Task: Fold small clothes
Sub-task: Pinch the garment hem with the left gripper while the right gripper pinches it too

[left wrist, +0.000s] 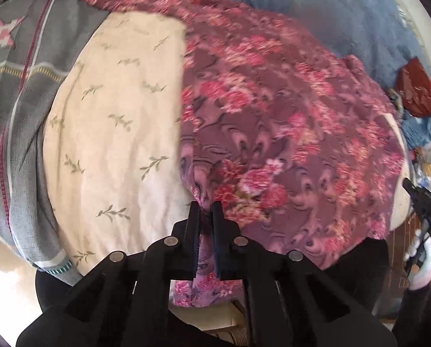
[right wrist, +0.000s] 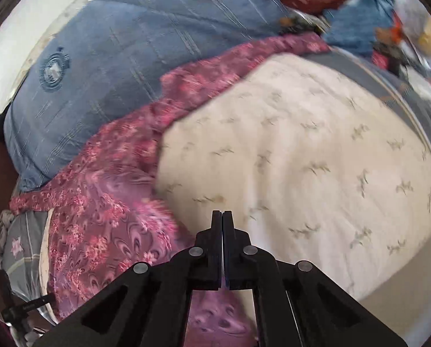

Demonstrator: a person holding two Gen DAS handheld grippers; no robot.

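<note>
Garment (left wrist: 287, 133), purple floral, lies spread across the cream sheet (left wrist: 114, 121) ahead of both tools, its near edge pinched by the left gripper (left wrist: 206, 205), the right gripper (right wrist: 222, 212) pressed together on a corner, blue quilt (right wrist: 128, 46) beyond.

Cream leaf-print sheet (right wrist: 316, 156) lying bare w/ open room for a gripper; floral purple cloth (left wrist: 273, 115) covering the rest beside it. Blue quilt (right wrist: 128, 43) bulking along the far edge, cluttered pile w/ red bag (left wrist: 414, 89) crowding one end
</note>
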